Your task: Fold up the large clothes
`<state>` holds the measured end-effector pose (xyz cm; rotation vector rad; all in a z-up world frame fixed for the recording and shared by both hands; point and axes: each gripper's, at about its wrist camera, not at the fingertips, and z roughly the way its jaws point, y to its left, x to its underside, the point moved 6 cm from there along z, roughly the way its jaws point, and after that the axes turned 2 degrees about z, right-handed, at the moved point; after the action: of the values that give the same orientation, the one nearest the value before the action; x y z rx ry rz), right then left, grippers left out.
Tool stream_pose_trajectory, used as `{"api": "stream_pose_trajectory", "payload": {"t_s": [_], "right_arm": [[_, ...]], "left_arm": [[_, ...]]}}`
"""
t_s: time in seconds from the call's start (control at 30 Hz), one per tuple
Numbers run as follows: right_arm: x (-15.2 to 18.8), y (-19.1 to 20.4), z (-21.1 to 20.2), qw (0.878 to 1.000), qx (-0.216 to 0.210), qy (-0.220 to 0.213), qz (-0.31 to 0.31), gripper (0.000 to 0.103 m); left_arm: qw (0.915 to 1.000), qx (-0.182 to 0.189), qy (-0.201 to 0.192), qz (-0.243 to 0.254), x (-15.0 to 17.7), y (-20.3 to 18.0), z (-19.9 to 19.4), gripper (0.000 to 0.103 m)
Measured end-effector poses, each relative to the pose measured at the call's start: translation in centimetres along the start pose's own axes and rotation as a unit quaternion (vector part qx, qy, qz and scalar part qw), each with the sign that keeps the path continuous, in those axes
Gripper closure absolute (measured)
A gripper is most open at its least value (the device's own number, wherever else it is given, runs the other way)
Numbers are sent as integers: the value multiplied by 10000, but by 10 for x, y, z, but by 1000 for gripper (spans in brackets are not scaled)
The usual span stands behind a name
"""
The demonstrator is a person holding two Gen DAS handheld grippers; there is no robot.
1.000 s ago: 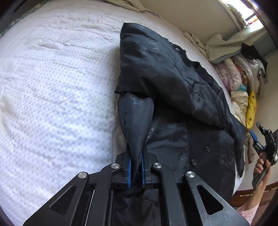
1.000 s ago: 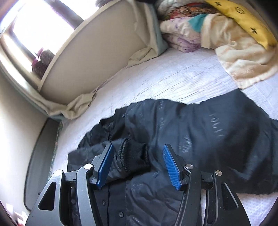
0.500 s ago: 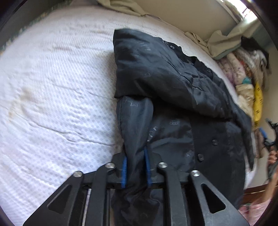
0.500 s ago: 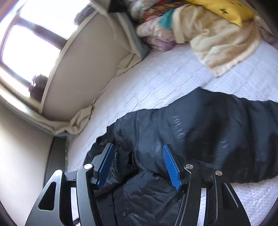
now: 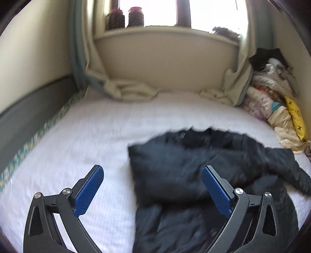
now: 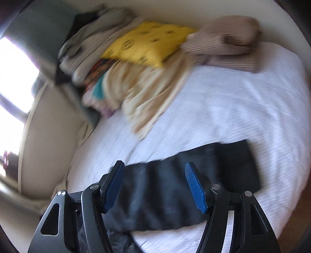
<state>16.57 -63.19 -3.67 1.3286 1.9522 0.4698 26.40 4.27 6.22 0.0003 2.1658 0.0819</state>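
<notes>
- My left gripper stands wide apart above the bed; its jaws have just been opening, and nothing is pinched between the blue pads. The pads hang clear of the cloth below.
- The black jacket lies on the white bedcover, toward the right half of the left view, partly folded, one flap laid over the body. A sleeve trails off to the right edge.
- My right gripper is parted about halfway; its jaws have just been opening a little. A black sleeve of the jacket lies flat on the bedcover under and beyond the pads. The pads do not press on it as far as the blurred view shows.
- A heap of bedding and clothes sits at the far side of the bed against the wall, with a yellow pillow on top and a tan striped cloth beside it.
- Window at the head of the bed, jars on the sill, pale curtains bunched at either side.
- Both views are smeared with motion blur.
</notes>
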Motion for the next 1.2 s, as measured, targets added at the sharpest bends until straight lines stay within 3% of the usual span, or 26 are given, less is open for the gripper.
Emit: {"api": "stream_pose_trajectory", "payload": {"t_s": [0.13, 0.23, 0.3, 0.37, 0.43, 0.57, 0.67, 0.83, 0.97, 1.07, 1.2], "right_arm": [[-6, -44, -3, 9989, 244, 18, 404, 40], [-5, -69, -2, 9974, 387, 170, 589, 40], [-3, -85, 0, 9957, 560, 225, 704, 40], [1, -100, 2, 9930, 619, 345, 949, 40], [5, -109, 6, 9908, 578, 498, 1116, 40], [13, -123, 13, 9868, 813, 586, 1270, 39], [19, -126, 17, 9865, 967, 532, 1211, 39], [29, -136, 6, 9822, 831, 365, 1644, 40], [49, -147, -1, 9693, 167, 336, 2430, 39], [51, -143, 10, 9682, -73, 449, 2461, 38], [35, -145, 17, 9676, -117, 161, 2516, 40]], "left_arm": [[9991, 223, -259, 254, -29, -30, -2, 1], [9979, 528, -347, 132, -16, -40, 2, 1], [9977, 677, -13, 63, 5, -44, 16, 1], [9972, 596, 376, 230, 16, -49, 30, 1], [9982, 447, 342, 221, 16, -46, 29, 1], [9977, 608, 234, -184, 10, -35, 21, 1], [9981, 509, 166, -315, 10, -25, 17, 1], [9987, 270, 167, -396, 10, -14, 15, 1], [9981, 313, 229, -488, 11, -11, 16, 1], [9978, 341, 253, -499, 12, -12, 16, 1], [9982, 289, 277, -437, 15, -13, 16, 1]]}}
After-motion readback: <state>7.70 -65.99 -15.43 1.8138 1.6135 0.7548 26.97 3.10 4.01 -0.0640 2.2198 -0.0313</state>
